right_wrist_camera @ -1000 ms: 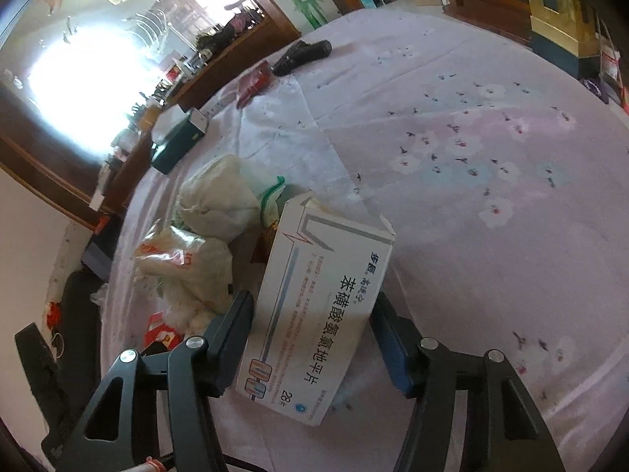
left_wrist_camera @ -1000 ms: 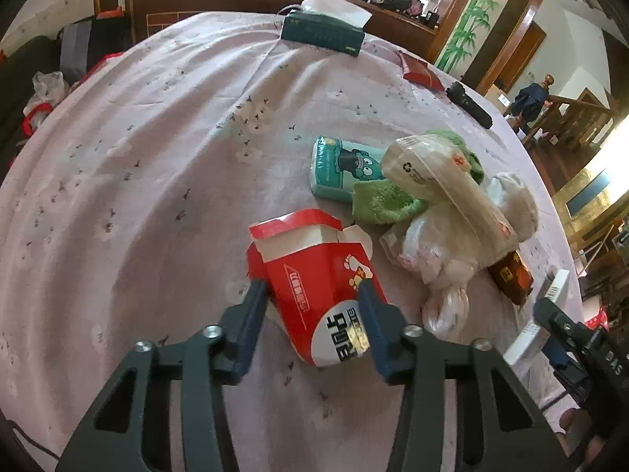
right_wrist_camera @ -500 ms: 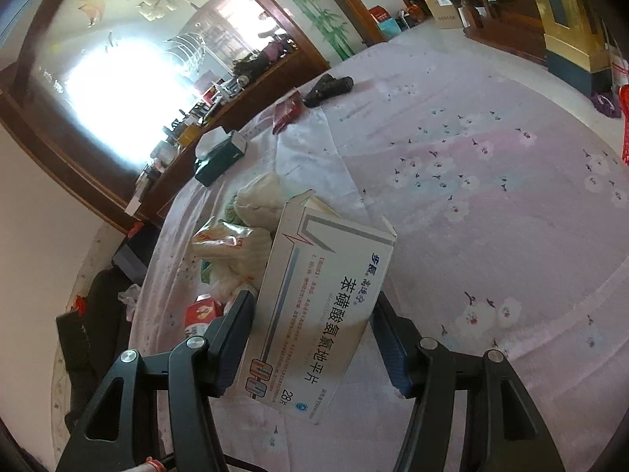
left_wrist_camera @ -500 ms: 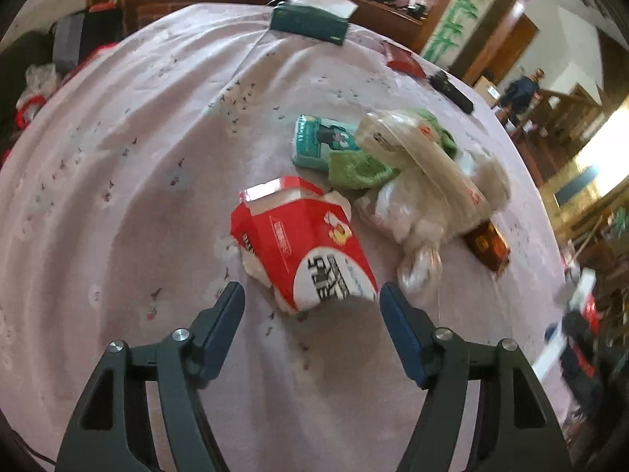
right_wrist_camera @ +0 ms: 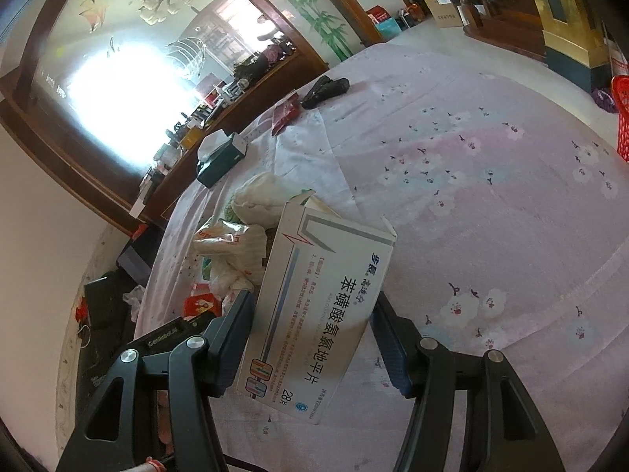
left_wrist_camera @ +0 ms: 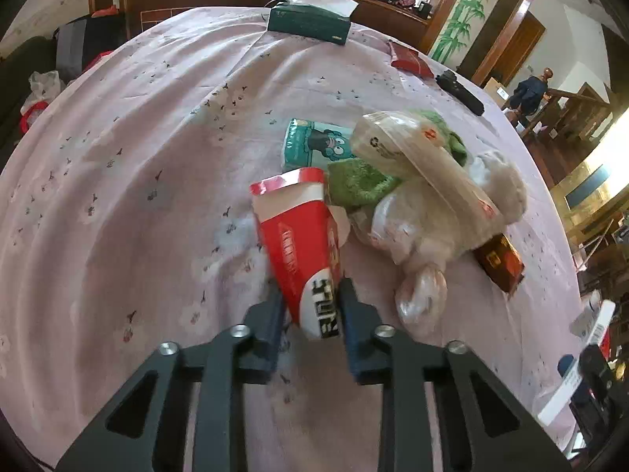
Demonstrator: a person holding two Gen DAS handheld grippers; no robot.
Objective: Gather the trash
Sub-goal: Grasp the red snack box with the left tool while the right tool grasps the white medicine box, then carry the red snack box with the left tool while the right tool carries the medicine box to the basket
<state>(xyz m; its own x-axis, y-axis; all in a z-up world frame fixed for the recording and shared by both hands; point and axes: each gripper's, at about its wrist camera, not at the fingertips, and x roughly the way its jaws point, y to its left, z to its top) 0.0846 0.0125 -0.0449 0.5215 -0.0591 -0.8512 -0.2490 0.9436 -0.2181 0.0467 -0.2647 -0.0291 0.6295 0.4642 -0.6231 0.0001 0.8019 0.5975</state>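
Observation:
My left gripper (left_wrist_camera: 310, 303) is shut on a red and white carton (left_wrist_camera: 300, 244), pinching its near end; the open torn end points away. Beside it lies a heap of trash: a clear plastic bag (left_wrist_camera: 416, 157), a green cloth (left_wrist_camera: 354, 185), white wrappers (left_wrist_camera: 444, 232), a teal tissue pack (left_wrist_camera: 314, 145) and a small brown box (left_wrist_camera: 501, 261). My right gripper (right_wrist_camera: 312, 330) is shut on a white medicine box (right_wrist_camera: 322, 299) and holds it above the table. The red carton also shows in the right wrist view (right_wrist_camera: 202, 303).
The round table has a pink flowered cloth (left_wrist_camera: 137, 157). At the far side lie a dark green tissue box (left_wrist_camera: 308, 23), a red packet (left_wrist_camera: 411, 59) and a black object (left_wrist_camera: 460, 90). A red basket (right_wrist_camera: 621, 114) stands on the floor at the right.
My left gripper was open and back from the red carton half a second ago; it has now closed on the carton, which is turned on edge. My right gripper has lifted the white box higher.

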